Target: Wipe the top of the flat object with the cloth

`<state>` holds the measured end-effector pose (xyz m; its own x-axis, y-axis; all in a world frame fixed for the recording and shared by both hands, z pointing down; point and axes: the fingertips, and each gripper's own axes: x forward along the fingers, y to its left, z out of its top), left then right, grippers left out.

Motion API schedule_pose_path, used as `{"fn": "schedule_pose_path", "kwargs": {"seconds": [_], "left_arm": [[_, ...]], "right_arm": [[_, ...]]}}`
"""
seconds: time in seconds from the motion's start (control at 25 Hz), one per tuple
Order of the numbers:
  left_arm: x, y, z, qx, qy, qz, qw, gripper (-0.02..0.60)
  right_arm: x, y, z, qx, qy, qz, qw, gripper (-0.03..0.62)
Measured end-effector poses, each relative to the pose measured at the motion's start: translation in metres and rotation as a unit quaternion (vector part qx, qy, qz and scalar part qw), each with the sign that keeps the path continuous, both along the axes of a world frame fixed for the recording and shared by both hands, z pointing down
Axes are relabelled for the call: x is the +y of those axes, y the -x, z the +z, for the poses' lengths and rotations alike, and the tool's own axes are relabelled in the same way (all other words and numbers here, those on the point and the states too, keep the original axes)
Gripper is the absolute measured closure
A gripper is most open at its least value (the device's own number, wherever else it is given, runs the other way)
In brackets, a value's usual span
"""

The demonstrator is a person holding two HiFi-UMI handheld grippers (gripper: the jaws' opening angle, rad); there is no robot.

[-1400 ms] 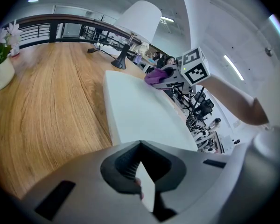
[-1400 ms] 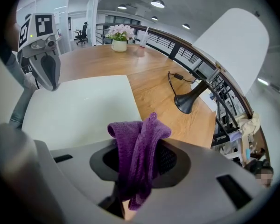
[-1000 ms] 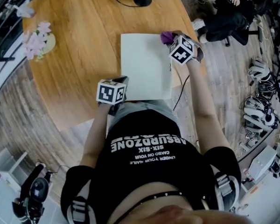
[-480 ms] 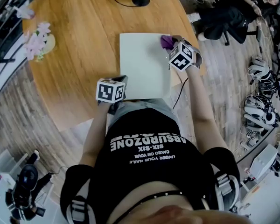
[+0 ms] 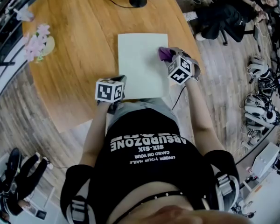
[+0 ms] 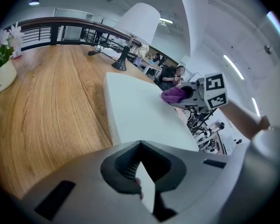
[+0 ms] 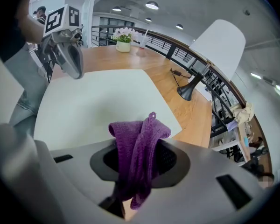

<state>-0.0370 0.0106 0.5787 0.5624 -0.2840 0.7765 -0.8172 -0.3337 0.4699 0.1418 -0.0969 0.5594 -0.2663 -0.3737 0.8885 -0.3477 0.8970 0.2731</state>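
Now we pinch the cloth in our right gripper at three o'clock on the board; our left gripper clamps its seven o'clock corner

Bright, even indoor light falls from ceiling lamps, so the wooden desk and the pale flat object show no glare and only faint shadows. All views are strongly fisheye: the desk's edges bow, and the corners of both gripper views go black. The grey bodies of the left gripper and right gripper are soft and out of focus close to the lens, while the purple cloth shows its knit clearly
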Motion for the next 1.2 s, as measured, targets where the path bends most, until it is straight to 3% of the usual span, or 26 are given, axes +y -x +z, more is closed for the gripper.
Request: {"fn": "schedule_pose_path", "kwargs": {"seconds": [0.6,1.2], "left_arm": [[0.002,0.0,-0.001,-0.004,-0.013,-0.002,0.9999,0.566],[0.004,-0.003,-0.004,-0.007,-0.032,-0.007,0.9994,0.566]], "right_arm": [[0.091,0.009,0.0,0.005,0.013,-0.028,1.0,0.47],[0.184,0.007,-0.004,-0.041,0.068,0.013,0.997,0.47]]}}
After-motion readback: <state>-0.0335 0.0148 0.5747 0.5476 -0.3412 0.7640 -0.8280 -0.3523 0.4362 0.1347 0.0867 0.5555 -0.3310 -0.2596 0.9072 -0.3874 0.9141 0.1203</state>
